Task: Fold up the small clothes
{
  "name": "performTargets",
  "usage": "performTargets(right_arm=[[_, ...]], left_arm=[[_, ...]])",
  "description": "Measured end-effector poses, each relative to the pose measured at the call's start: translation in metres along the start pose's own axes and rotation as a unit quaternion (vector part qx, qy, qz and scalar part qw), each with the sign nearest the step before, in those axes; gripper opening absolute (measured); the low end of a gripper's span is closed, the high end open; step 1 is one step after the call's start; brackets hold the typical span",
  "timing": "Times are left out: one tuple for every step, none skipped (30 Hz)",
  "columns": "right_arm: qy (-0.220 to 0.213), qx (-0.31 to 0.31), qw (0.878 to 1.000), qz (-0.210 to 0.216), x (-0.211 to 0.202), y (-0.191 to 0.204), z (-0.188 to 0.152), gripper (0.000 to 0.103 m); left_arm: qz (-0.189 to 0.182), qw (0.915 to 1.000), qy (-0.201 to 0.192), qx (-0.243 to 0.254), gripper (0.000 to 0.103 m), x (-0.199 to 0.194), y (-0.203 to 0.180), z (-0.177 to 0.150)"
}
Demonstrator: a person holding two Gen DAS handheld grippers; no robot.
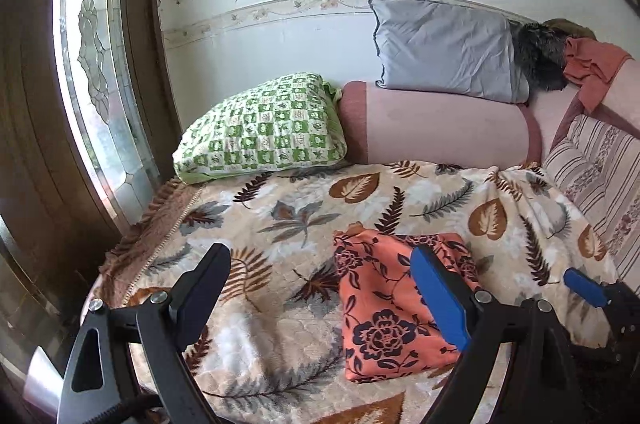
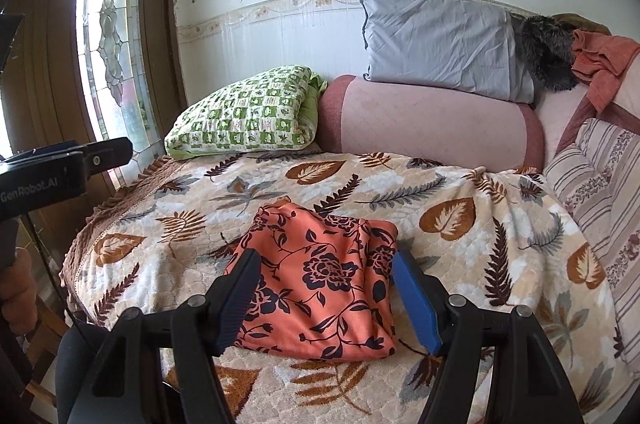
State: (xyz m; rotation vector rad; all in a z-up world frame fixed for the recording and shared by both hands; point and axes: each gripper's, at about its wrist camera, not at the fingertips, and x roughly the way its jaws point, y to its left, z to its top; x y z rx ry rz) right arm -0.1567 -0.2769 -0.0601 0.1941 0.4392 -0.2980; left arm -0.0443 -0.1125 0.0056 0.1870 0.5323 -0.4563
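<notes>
The folded orange cloth [image 2: 320, 284] lies on the leaf-print blanket [image 2: 460, 244]. The right gripper [image 2: 326, 298] is spread over it, seemingly not touching. Only the left view shows the left gripper [image 1: 320, 300] spread, empty, beside the cloth.

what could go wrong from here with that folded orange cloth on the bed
1. The orange floral cloth lies folded between the open fingers of the right gripper; a careless closing could catch the top layer and pull the fold open.
2. The leaf-print blanket beneath is soft and rumpled, so a low pinch might grab it together with the cloth.
3. The left gripper is open, with its blue finger over the cloth's edge; a sideways sweep could drag the bundle askew.
</notes>
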Motion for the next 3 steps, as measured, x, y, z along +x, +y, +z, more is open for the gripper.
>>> performTargets(right_arm=[[0.0, 0.0, 1.0, 0.0, 0.0, 0.0, 0.0, 0.072], [0.0, 0.0, 1.0, 0.002, 0.0009, -0.0007, 0.0002, 0.072], [0.001, 0.0, 1.0, 0.001, 0.003, -0.0031, 0.0006, 0.072]], left_arm=[[-0.006, 1.0, -0.001, -0.005, 0.091, 0.0009, 0.001, 0.0002], [-0.011, 0.9999, -0.002, -0.01, 0.091, 0.0027, 0.0023, 0.0008], [-0.014, 0.9998, 0.0, -0.012, 0.091, 0.0055, 0.003, 0.001]])
